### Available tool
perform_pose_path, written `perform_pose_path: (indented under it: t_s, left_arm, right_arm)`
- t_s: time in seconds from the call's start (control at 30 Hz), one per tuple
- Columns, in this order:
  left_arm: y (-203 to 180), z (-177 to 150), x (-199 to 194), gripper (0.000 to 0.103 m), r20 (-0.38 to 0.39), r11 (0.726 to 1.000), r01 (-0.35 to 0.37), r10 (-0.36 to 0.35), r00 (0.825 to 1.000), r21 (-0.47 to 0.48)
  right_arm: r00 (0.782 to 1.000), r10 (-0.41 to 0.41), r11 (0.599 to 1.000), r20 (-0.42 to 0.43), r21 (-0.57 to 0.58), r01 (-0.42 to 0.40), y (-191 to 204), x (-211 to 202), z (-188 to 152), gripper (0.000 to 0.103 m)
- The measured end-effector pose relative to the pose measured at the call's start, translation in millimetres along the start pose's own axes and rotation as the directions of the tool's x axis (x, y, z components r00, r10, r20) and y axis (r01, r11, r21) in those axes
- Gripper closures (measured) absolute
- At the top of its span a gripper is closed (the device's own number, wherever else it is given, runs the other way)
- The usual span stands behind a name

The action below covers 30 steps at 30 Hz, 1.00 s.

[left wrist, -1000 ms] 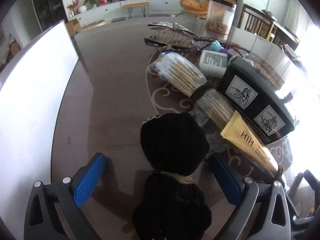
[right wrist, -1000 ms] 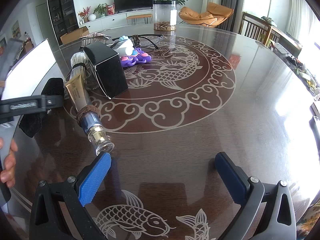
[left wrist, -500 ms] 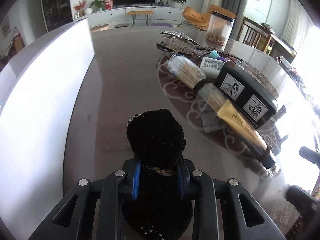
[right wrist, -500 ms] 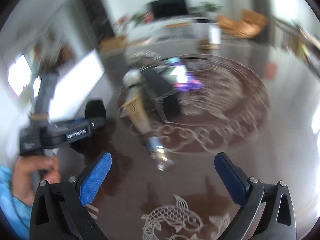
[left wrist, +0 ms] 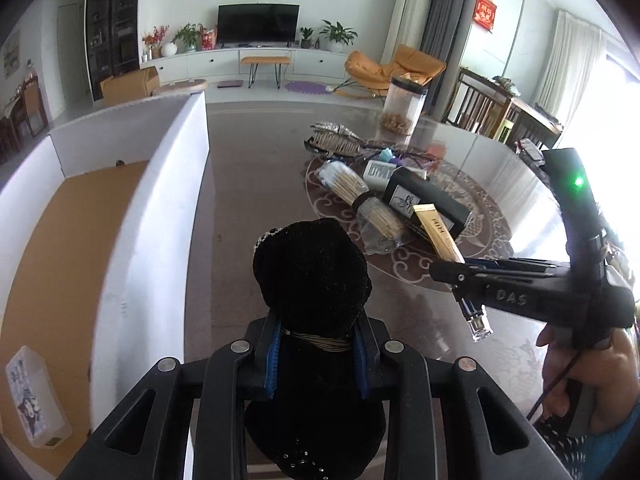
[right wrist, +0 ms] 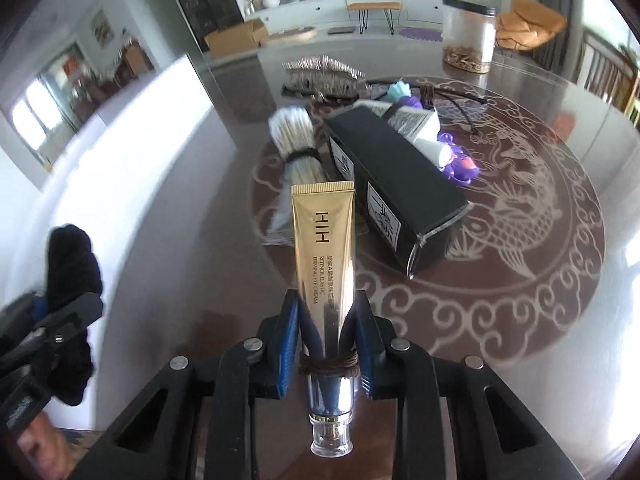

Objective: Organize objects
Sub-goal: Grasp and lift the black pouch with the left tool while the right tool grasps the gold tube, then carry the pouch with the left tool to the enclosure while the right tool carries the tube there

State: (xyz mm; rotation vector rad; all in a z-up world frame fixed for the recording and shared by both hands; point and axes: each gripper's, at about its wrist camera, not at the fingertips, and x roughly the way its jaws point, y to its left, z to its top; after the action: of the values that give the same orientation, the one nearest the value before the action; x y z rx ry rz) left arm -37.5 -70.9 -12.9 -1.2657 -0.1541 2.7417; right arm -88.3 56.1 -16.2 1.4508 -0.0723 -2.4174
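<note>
Cardboard-floored white box (left wrist: pixel 120 216) at far left, one small packet (left wrist: pixel 34 396) inside | left gripper (left wrist: pixel 316 354) clamped on black bow (left wrist: pixel 312 272), lifted beside box wall | right gripper (right wrist: pixel 326 344), jaws just closing, pinches gold tube (right wrist: pixel 324 240) over table (right wrist: pixel 520 320) | step: carrying both | next: over wall, release.

This is a home, a living room. A TV (left wrist: pixel 258 23) stands far off by the wall, with green plants (left wrist: pixel 338 33) beside it. An orange chair (left wrist: pixel 394 67) sits to the right.
</note>
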Motion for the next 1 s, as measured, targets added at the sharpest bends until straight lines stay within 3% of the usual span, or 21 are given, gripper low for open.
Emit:
perform_pose_path:
  t_s: [0.13,0.3,0.4,0.5,0.7,0.8,0.83,0.9,0.93,0.97,1.0]
  left_arm:
    - [8.8,0.6,-27.0,0.075,0.024,1.0,0.026,-0.026,0.999,-0.014]
    - [35.0,9.7,-64.5,0.074,0.076,0.999,0.011,-0.008,0.997,-0.044]
    - [63.8,19.1,-89.2,0.074,0.103,0.997,-0.008,0.016,0.995,-0.08]
    - [104.2,22.5,-109.7,0.074,0.117,0.989,-0.09,0.104,0.988,-0.118]
    - [185.3,5.0,-110.3,0.074,0.035,0.94,-0.259,0.273,0.961,-0.222]
    - [211.4,-5.9,-93.3,0.07,-0.045,0.923,-0.303,0.301,0.953,-0.236]
    - [218.9,-9.6,-85.1,0.066,-0.09,0.917,-0.317,0.304,0.948,-0.242]
    - [235.7,-21.0,-66.8,0.039,-0.206,0.896,-0.356,0.308,0.929,-0.266]
    - [241.5,-21.1,-61.8,0.038,-0.243,0.886,-0.357,0.292,0.925,-0.296]
    - [243.8,-20.8,-62.4,0.037,-0.241,0.882,-0.353,0.286,0.927,-0.313]
    - [244.2,-20.8,-66.3,0.029,-0.221,0.878,-0.352,0.292,0.931,-0.324]
  right_arm:
    - [0.998,0.064,0.997,0.026,0.03,-0.064,7.9,-30.5,-4.6,0.076]
    - [0.987,0.156,0.988,0.041,0.001,-0.156,48.3,-60.0,11.0,0.076]
    - [0.965,0.256,0.966,0.063,-0.037,-0.254,88.5,-80.4,27.5,0.076]
    - [0.931,0.356,0.932,0.079,-0.097,-0.348,139.6,-95.5,47.6,0.076]
    - [0.877,0.48,0.865,0.035,-0.187,-0.466,233.6,-94.3,75.9,0.076]
    - [0.869,0.495,0.849,0.004,-0.216,-0.482,270.6,-74.3,78.5,0.076]
    - [0.856,0.516,0.835,-0.029,-0.207,-0.51,280.8,-58.6,77.5,0.076]
    - [0.855,0.512,0.83,-0.08,-0.212,-0.517,292.1,-34.4,73.3,0.063]
    - [0.872,0.476,0.841,-0.116,-0.229,-0.49,297.7,-20.5,69.2,0.041]
    - [0.889,0.44,0.854,-0.127,-0.246,-0.458,299.8,-13.1,64.9,0.029]
    - [0.902,0.417,0.862,-0.115,-0.264,-0.432,298.5,-10.8,61.0,0.029]
